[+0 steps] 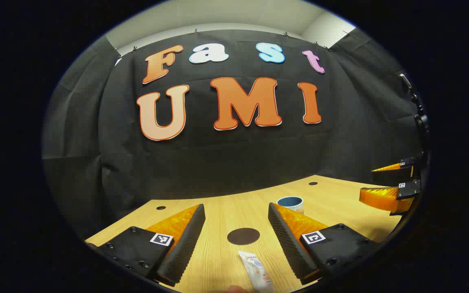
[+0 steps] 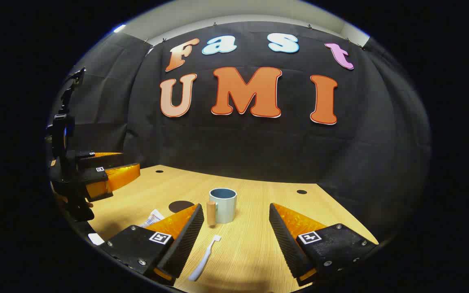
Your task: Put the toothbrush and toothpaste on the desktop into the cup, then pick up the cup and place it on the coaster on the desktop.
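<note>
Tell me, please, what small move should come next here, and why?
Probably lower the right hand-held gripper onto the toothbrush: it lies flat on the table between the open fingers, near the cup, which looks empty, and the toothpaste is still on the table too.

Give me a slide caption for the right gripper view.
Open tongs hover over the toothbrush, cup standing just beyond on the desk.
</note>
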Demonstrator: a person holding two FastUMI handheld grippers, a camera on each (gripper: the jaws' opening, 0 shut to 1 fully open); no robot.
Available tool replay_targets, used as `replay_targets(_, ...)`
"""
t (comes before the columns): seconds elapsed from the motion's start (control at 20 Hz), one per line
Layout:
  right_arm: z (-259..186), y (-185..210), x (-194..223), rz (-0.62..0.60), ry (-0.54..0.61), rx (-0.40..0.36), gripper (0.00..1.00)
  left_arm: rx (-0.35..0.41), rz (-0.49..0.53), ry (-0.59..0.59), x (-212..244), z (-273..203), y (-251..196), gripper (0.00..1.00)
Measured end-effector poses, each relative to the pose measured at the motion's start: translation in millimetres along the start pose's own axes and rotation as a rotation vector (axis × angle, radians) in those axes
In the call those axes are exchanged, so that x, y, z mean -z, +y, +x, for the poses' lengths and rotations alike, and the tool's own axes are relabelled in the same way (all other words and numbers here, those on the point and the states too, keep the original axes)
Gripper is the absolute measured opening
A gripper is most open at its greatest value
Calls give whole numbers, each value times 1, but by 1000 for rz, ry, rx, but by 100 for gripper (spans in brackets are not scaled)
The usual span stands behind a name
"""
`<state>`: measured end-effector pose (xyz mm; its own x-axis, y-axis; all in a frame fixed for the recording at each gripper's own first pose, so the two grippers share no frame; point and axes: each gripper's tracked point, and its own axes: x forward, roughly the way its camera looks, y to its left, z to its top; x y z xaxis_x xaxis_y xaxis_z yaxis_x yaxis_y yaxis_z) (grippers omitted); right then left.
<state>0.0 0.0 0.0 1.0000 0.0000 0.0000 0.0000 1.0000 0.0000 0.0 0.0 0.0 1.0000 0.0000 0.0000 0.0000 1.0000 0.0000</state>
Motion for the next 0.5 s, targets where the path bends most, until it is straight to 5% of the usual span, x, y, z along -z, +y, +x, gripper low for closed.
replay_targets(0.5,12,14,16,30,63,-31,97,12,-48,46,10,7,11,99)
